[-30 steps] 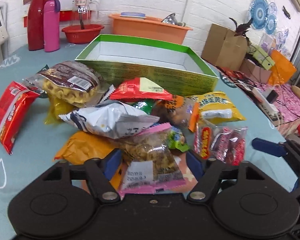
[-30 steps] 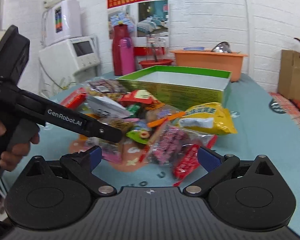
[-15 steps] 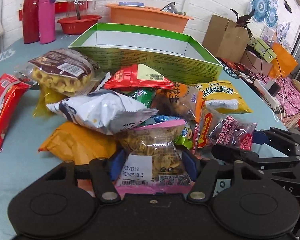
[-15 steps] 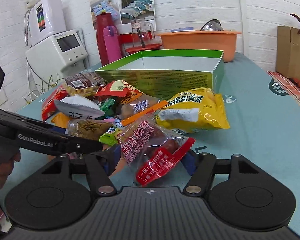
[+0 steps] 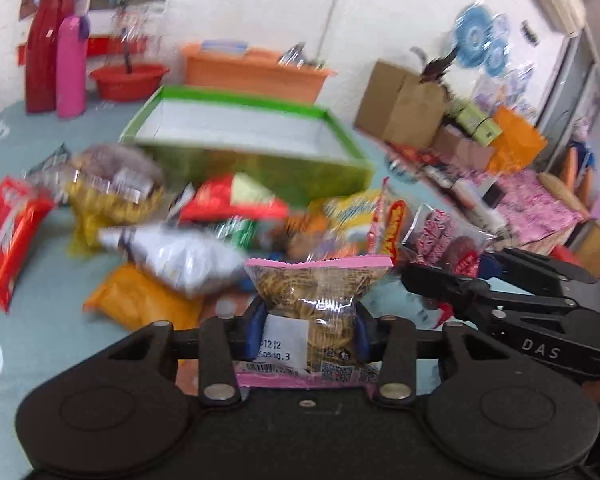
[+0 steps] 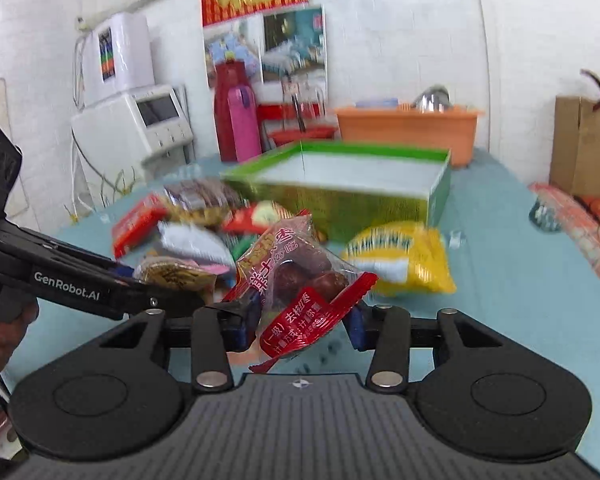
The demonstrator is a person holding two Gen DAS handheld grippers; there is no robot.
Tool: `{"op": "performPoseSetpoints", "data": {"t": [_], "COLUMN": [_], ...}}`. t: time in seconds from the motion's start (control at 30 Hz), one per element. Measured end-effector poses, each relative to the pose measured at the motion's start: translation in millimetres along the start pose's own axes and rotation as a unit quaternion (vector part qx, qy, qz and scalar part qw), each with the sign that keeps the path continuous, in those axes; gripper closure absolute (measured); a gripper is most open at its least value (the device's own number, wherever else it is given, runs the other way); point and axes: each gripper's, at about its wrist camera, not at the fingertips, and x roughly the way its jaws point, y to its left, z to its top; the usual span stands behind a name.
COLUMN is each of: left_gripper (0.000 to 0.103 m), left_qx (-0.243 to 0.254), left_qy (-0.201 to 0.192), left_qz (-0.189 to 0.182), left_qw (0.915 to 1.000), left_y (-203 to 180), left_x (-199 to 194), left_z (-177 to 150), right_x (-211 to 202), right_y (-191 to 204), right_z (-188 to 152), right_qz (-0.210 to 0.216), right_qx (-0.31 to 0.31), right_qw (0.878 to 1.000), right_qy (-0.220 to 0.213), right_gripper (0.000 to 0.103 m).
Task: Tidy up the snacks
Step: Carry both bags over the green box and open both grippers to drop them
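left hand-held gripper (image 5: 308, 330) clamped on pink-edged snack bag (image 5: 318, 308), lifted | right hand-held gripper (image 6: 298, 320) clamped on red date packet (image 6: 300, 284), lifted | snack pile (image 5: 180, 240) mid-table (image 5: 32, 340) | green box (image 5: 240, 140) beyond, toward far edge

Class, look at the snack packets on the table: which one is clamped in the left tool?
The pink-edged clear packet of brownish snack with a white date label. It alone sits squeezed in the left tool; the rest lie heaped beyond.

My wrist views were bright and evenly lit, motion-blurred across the snack pile (image 5: 204, 240), with fisheye bending at the edges.
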Motion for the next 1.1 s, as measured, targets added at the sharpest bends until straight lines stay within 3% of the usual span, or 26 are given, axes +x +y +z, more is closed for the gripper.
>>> {"op": "performPoseSetpoints", "data": {"t": [0.17,0.3,0.57,0.83,0.9,0.93,1.03,1.1], "left_gripper": [0.033,0.033,0.033,0.032,0.027,0.0,0.0,0.0], "left_qx": [0.024,0.009,-0.035,-0.047,-0.04,-0.035,-0.028,-0.017], "left_qy": [-0.07,-0.079,-0.065,-0.03,-0.022,-0.022,-0.042,-0.061], "left_qz": [0.006,0.013,0.052,0.064,0.063,0.063,0.072,0.072], "left_qw": [0.9973,0.9968,0.9959,0.9964,0.997,0.9971,0.9961,0.9954], "left_y": [-7.9,3.9,50.2,77.0,78.1,78.3,74.7,67.5], "left_x": [-6.4,20.6,99.9,150.8,158.1,160.1,152.7,137.9], "left_z": [53.0,92.2,135.8,146.8,145.1,143.5,137.4,137.4], "right_x": [-1.5,21.8,103.6,160.8,170.6,175.7,175.0,164.5], "right_y": [-0.9,-3.6,-46.8,-69.8,-69.0,-68.4,-63.7,-60.2], "right_z": [40.3,66.4,87.0,86.3,83.7,81.6,79.2,83.6], "right_qz": [-0.015,-0.04,-0.081,-0.065,-0.057,-0.053,-0.073,-0.094], "right_qx": [-0.018,-0.038,-0.021,0.004,-0.003,-0.008,-0.023,-0.036], "right_qw": [0.998,0.996,0.996,0.998,0.998,0.998,0.996,0.994], "right_qy": [-0.059,-0.077,-0.039,0.016,0.032,0.043,0.044,0.035], "right_gripper": [0.028,0.028,0.028,0.026,0.02,0.018,0.0,0.0]}}
